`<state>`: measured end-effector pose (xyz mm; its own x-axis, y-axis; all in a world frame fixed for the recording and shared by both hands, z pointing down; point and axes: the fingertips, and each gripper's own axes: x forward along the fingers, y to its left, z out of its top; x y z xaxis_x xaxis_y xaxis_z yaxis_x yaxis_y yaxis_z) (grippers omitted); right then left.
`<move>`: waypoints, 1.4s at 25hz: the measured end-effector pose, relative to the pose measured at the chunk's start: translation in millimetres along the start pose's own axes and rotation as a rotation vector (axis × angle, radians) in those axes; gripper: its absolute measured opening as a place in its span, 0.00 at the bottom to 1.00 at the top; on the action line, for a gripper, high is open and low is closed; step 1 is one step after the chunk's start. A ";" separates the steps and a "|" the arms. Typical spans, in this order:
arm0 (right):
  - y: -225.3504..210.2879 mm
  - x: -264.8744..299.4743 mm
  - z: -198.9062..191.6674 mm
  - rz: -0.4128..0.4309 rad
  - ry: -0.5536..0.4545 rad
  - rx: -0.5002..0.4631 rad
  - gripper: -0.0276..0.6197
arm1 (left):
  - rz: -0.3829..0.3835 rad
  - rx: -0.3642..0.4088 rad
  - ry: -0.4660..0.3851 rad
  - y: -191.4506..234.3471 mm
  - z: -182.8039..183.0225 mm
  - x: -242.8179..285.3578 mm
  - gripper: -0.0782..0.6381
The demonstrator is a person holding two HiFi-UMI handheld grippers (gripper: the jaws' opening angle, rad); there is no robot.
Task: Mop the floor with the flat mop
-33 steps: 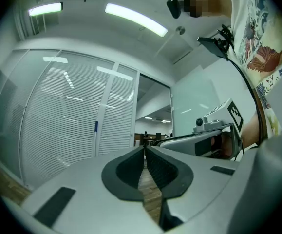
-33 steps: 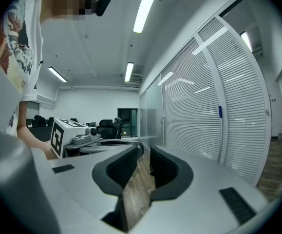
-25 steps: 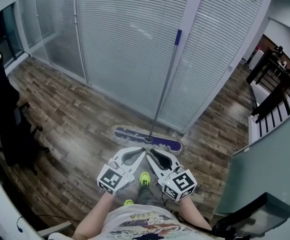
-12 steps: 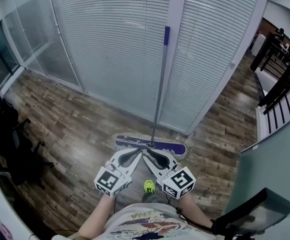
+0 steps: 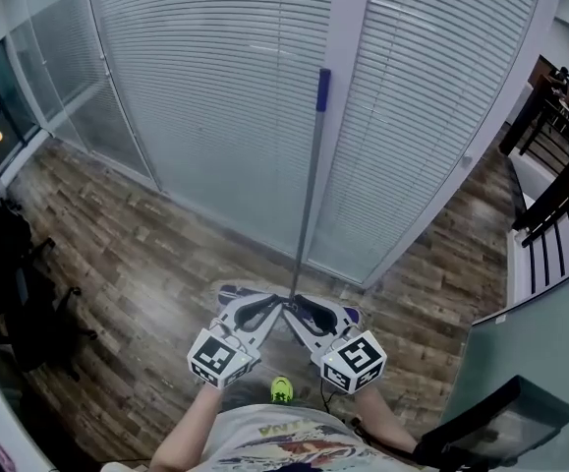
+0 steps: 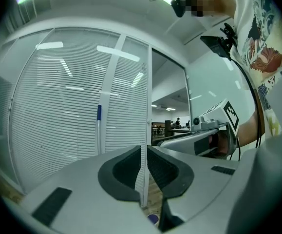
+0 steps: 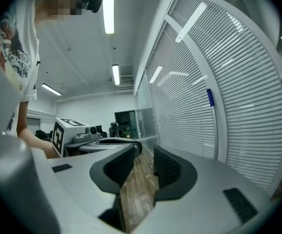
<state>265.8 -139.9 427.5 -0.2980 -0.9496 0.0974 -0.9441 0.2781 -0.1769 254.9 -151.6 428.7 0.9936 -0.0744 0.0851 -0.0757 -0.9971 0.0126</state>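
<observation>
We hold the left tongs [image 6: 143,152] pressed together with nothing in them. The right tongs [image 7: 144,152] have just been opening and stand a little apart, also empty, with only floor [image 7: 137,189] showing through the gap. The mop head [image 5: 233,292] lies on the floor just beyond and beneath both tips. Its pole [image 5: 309,180] rises from between them against the blinds [image 5: 225,87] ahead, and neither pair grips it.

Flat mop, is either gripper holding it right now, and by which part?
Neither. The flat mop stands unheld by the blinds; the left gripper has its jaws shut on nothing, and the right gripper has just been opening its jaws, nothing between them.
</observation>
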 end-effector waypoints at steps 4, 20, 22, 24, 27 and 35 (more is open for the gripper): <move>-35.4 10.6 19.5 -0.035 -0.017 -0.006 0.21 | -0.001 0.031 0.013 17.7 8.9 26.1 0.13; -189.9 101.8 76.8 -0.247 -0.041 -0.073 0.24 | -0.068 0.113 -0.031 154.7 37.7 155.7 0.29; -214.4 119.4 87.9 -0.277 -0.045 -0.078 0.24 | -0.085 0.117 -0.035 177.0 42.5 175.9 0.30; -235.0 140.9 96.5 -0.304 -0.046 -0.083 0.24 | -0.100 0.118 -0.033 202.4 45.0 192.3 0.31; -261.7 173.6 109.6 -0.348 -0.040 -0.108 0.24 | -0.127 0.131 -0.033 240.8 49.8 214.6 0.31; -327.8 232.8 127.1 -0.454 -0.036 -0.127 0.24 | -0.211 0.157 -0.044 305.9 49.3 280.8 0.31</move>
<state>523.8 -470.5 383.6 0.1520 -0.9830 0.1026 -0.9882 -0.1531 -0.0026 515.0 -478.4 407.3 0.9890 0.1380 0.0538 0.1439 -0.9810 -0.1298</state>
